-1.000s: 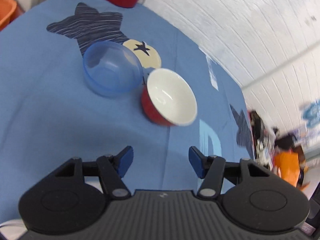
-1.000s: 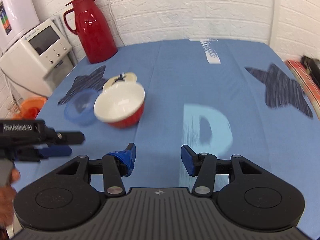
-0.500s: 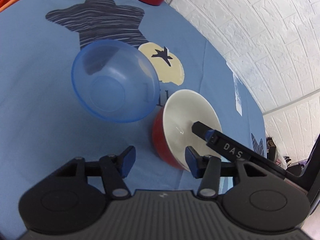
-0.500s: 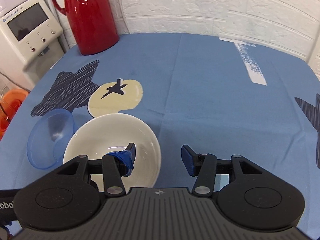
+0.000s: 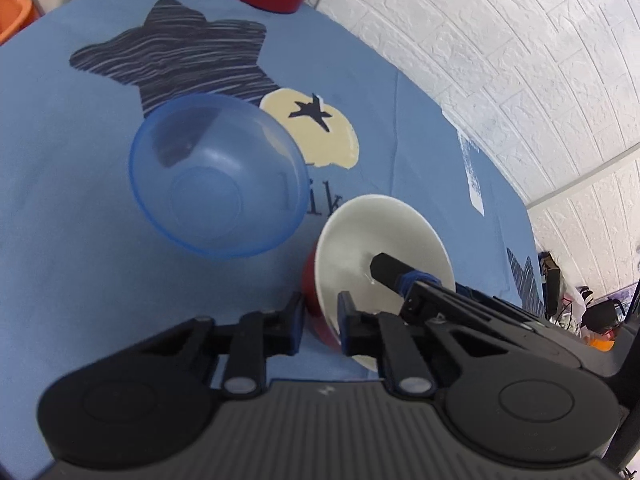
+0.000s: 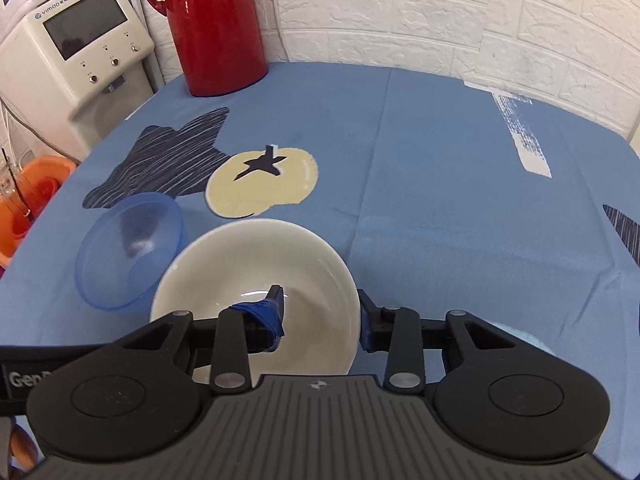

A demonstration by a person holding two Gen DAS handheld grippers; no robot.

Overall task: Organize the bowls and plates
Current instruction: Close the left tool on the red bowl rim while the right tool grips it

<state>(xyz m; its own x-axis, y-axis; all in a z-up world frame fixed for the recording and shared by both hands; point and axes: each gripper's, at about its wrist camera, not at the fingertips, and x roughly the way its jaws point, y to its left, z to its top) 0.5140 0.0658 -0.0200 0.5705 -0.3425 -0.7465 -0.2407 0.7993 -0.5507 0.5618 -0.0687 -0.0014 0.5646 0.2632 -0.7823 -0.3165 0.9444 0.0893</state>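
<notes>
Change: left gripper point(image 5: 319, 322) has been narrowed onto the rim of the red bowl point(image 6: 256, 288), lower centre.
Right gripper point(image 6: 320, 318): spread wide, straddling the rim.
Surface: blue tablecloth point(image 6: 440, 200).
Room: white brick wall point(image 6: 440, 12), top.

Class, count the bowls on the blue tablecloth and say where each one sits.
2. The translucent blue bowl sits at the left beside the dark star print. The red bowl with white inside sits right of it, near both tools. No plates are in view.
</notes>
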